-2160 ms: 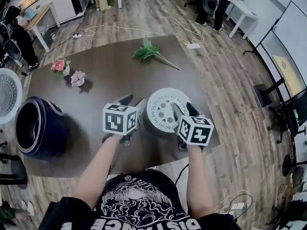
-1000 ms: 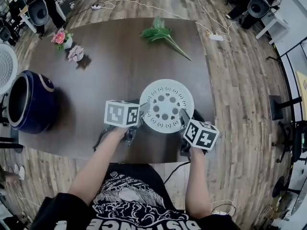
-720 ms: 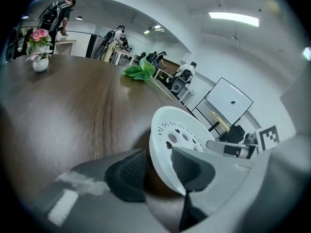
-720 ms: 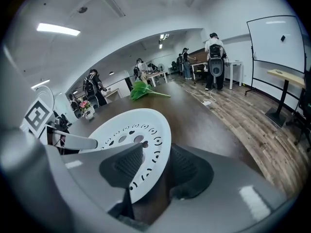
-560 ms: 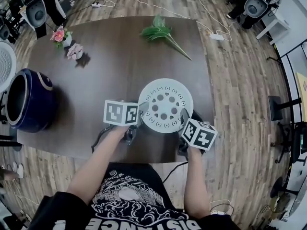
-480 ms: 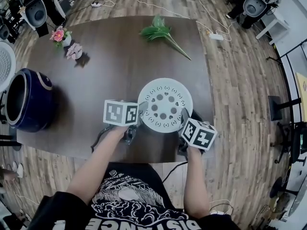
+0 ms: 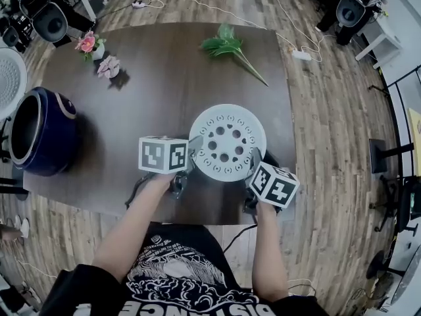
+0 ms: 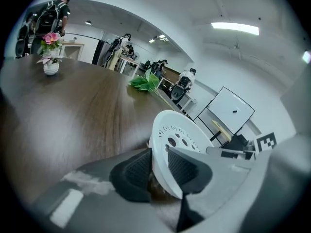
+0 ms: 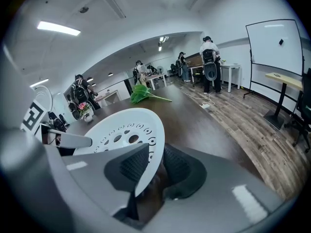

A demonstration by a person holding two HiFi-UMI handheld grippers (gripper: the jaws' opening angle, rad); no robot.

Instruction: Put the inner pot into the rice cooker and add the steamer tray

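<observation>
The person wears a black T-shirt (image 7: pixel 187 268) with short sleeves, a white swirly drawing and big white letters. The left tongs (image 7: pixel 191 152) and the right tongs (image 7: pixel 252 163) are grey with black bumpy pads (image 8: pixel 138 171). Each has a white cube (image 7: pixel 163 155) with black square marks. The right jaws are closing on the rim of the white tray (image 7: pixel 227 142).
</observation>
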